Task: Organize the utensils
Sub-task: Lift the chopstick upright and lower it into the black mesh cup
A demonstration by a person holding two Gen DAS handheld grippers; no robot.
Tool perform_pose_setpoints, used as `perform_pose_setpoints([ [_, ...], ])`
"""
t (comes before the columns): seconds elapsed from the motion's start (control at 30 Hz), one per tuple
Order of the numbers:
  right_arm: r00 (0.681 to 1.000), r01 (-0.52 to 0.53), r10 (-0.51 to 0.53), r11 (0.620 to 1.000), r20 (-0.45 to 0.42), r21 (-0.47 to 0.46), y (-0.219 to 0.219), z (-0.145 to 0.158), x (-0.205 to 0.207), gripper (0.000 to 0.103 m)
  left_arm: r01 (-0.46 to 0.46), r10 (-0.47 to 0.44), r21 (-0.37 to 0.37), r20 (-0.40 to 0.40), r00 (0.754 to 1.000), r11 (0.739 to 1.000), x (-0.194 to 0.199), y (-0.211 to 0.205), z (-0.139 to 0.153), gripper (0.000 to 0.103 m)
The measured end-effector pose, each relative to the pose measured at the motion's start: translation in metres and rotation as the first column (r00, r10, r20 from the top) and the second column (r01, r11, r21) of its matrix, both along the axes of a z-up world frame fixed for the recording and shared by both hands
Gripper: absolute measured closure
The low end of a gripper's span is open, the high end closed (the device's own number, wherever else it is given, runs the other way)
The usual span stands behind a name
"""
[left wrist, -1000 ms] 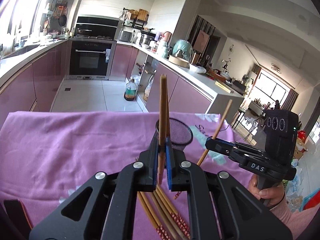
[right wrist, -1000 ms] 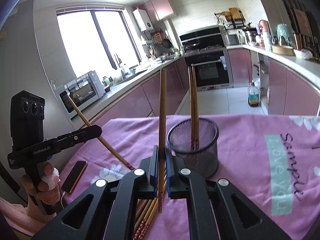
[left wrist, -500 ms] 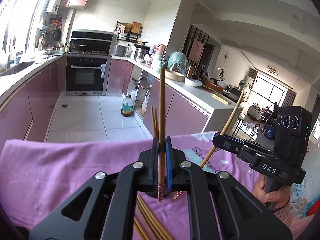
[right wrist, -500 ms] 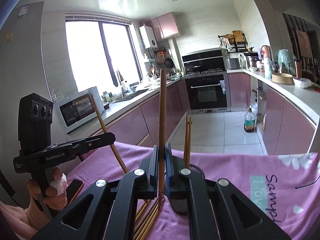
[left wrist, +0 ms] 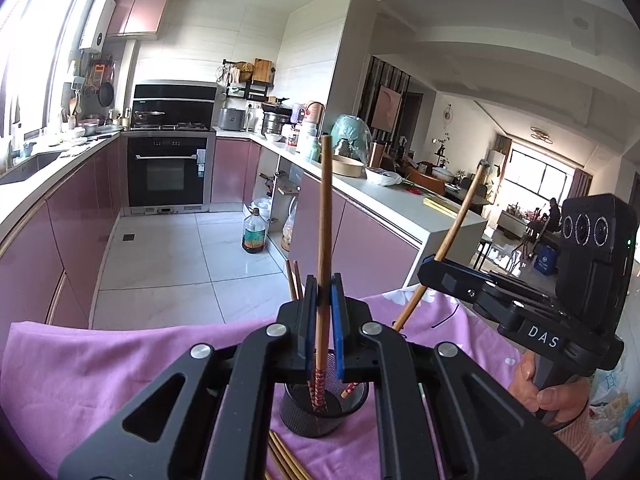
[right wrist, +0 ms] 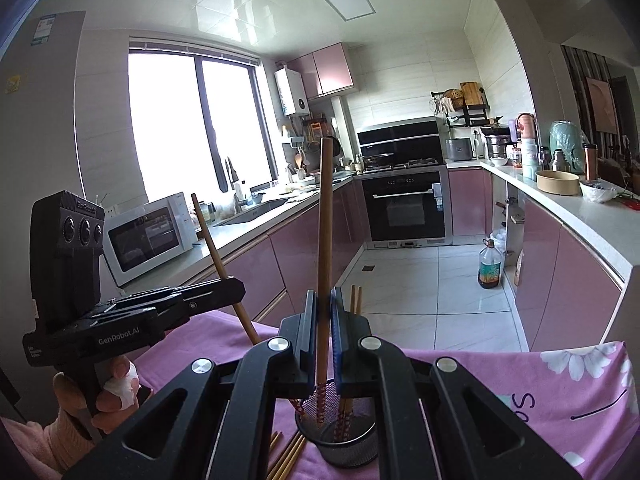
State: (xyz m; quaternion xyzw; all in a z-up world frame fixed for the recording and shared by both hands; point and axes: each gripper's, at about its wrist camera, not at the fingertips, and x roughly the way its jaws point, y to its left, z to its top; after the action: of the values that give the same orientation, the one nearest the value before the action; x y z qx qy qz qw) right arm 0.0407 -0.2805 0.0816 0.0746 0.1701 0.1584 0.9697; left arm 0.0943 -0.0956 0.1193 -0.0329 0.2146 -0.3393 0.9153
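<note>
Over the mesh cup (left wrist: 322, 408) in the left wrist view, your left tongs (left wrist: 320, 320) are clamped on an upright chopstick (left wrist: 323, 240) whose patterned tip has come down from above the rim into the cup, so it is nearly ready to drop. In the right wrist view, your right tongs (right wrist: 320, 332) likewise grip a chopstick (right wrist: 324, 248), tip now inside the cup (right wrist: 344, 440), more chopsticks (right wrist: 286, 458) lying on the purple-clothed counter (right wrist: 560, 400) beside it

Right tongs (right wrist: 320, 336) grip chopstick (right wrist: 324, 240) over holder (right wrist: 344, 440)
</note>
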Motion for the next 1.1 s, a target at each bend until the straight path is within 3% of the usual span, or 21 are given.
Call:
perform_pose_setpoints([
  [0.4, 0.995, 0.012, -0.016, 0.999, -0.097, -0.045, 0.006, -0.022, 0.027, 0.098, 0.006, 0.002, 0.099, -0.078, 0.997, 0.995, 0.016, -0.018, -0.031, 0.096],
  [0.73, 0.964, -0.019, -0.010, 0.994, -0.266, -0.109, 0.011, -0.047, 0.056, 0.098, 0.070, -0.038, 0.187, -0.166, 0.985, 0.980, 0.033, -0.029, -0.064, 0.096],
  [0.9, 0.943, -0.039, -0.010, 0.990, -0.334, -0.139, 0.017, -0.058, 0.069, 0.098, 0.071, -0.035, 0.200, -0.177, 0.984, 0.977, 0.039, -0.031, -0.068, 0.096],
  [1.1, 0.935, -0.034, -0.019, 0.989, -0.355, -0.143, 0.020, -0.065, 0.082, 0.097, 0.053, -0.013, 0.207, -0.190, 0.982, 0.977, 0.052, -0.035, -0.071, 0.095],
])
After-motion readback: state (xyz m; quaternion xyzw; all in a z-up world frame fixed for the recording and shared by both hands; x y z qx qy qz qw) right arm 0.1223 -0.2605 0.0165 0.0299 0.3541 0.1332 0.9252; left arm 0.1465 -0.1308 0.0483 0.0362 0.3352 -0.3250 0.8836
